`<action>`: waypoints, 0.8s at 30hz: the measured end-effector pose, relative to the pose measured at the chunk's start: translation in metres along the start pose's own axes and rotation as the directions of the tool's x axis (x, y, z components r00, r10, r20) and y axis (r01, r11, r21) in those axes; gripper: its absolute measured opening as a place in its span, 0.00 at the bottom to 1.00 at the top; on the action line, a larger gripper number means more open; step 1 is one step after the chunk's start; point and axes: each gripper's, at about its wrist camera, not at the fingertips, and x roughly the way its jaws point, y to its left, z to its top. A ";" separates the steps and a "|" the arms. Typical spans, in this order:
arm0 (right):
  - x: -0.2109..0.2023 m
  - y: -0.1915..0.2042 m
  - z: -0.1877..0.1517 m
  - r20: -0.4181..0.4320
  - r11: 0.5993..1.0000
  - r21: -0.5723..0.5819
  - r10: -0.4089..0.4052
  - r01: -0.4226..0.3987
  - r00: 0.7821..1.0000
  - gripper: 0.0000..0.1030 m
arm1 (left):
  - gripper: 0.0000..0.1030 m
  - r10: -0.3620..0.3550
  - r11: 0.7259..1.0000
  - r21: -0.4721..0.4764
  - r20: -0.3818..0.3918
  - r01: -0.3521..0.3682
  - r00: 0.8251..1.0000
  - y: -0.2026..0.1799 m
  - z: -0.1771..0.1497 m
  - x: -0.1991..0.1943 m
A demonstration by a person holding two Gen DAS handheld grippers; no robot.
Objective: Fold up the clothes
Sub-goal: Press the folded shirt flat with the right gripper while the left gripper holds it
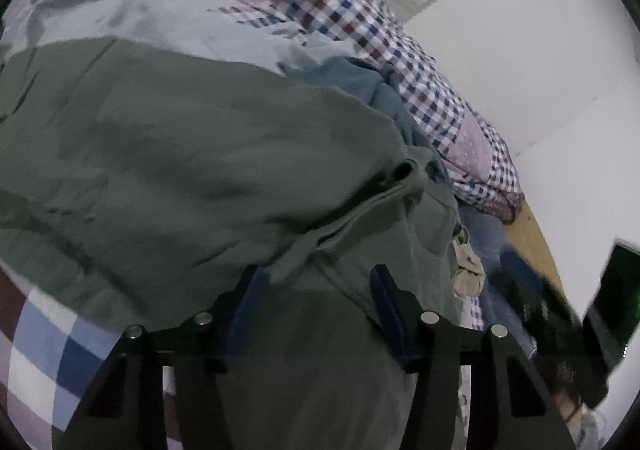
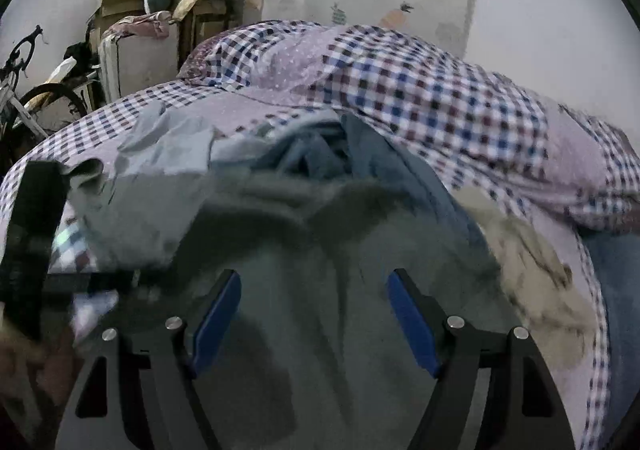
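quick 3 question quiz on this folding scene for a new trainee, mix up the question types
1. True or false: both the left gripper and the right gripper have their jaws apart.
2. Which garment lies between the blue pads? A) green garment B) checked quilt C) beige garment
3. Fill in: a white ______ stands at the room's far left in the right wrist view.

Key: 1 true; 2 A; 3 bicycle
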 end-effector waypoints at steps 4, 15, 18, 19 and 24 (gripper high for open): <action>-0.030 -0.035 -0.065 -0.097 0.990 0.058 -0.124 0.130 0.988 0.77 | 0.28 -0.012 0.999 0.051 0.003 0.012 1.000 -0.014 0.002 0.001; -0.035 -0.094 -0.173 -0.322 0.933 0.158 -0.259 0.322 0.910 0.72 | 0.00 -0.057 0.996 -0.067 0.031 0.059 0.998 -0.004 0.012 0.008; -0.034 -0.108 -0.178 -0.325 0.920 0.226 -0.238 0.319 0.915 0.37 | 0.00 -0.078 0.994 -0.068 0.029 0.080 0.997 -0.005 0.011 0.006; -0.032 -0.111 -0.179 -0.330 0.917 0.234 -0.237 0.322 0.914 0.36 | 0.00 -0.077 0.995 -0.067 0.023 0.079 0.997 -0.006 0.010 0.007; -0.023 -0.110 -0.173 -0.321 0.933 0.211 -0.216 0.292 0.922 0.36 | 0.00 -0.072 0.994 -0.087 0.003 0.072 0.997 0.000 0.009 0.013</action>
